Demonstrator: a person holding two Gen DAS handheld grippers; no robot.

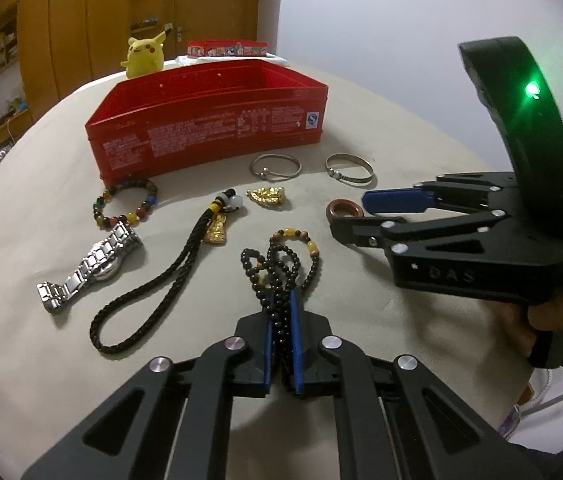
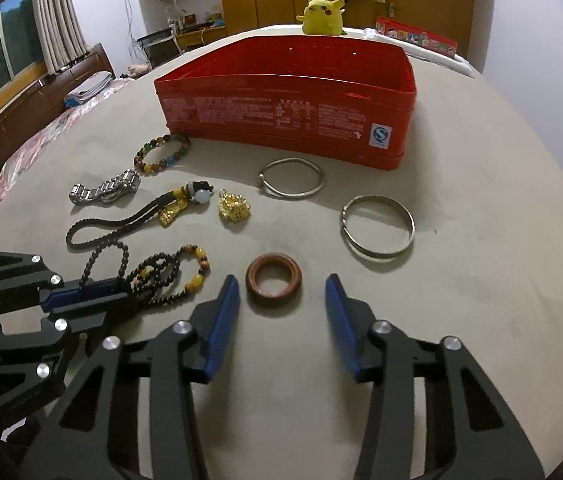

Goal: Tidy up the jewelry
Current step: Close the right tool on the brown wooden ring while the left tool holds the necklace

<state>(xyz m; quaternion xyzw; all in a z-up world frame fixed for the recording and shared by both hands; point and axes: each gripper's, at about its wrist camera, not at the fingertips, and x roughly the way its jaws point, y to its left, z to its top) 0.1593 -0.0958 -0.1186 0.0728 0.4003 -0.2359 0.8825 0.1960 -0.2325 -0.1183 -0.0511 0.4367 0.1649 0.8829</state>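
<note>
Pinching the black beaded necklace with amber beads [image 1: 281,268], your left gripper [image 1: 281,312] is clenched; your right gripper [image 2: 281,284] is spread, its fingers [image 2: 225,300] flanking the brown wooden ring [image 2: 273,285].

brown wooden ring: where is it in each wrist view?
Left wrist: brown wooden ring right of centre, at the right gripper fingertips.
Right wrist: ring low centre, between the open blue fingers.
Shared landmark: red tin box beyond the jewelry.

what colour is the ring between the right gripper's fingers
Reddish brown, like wood: the ring shows best in the right wrist view.
</note>
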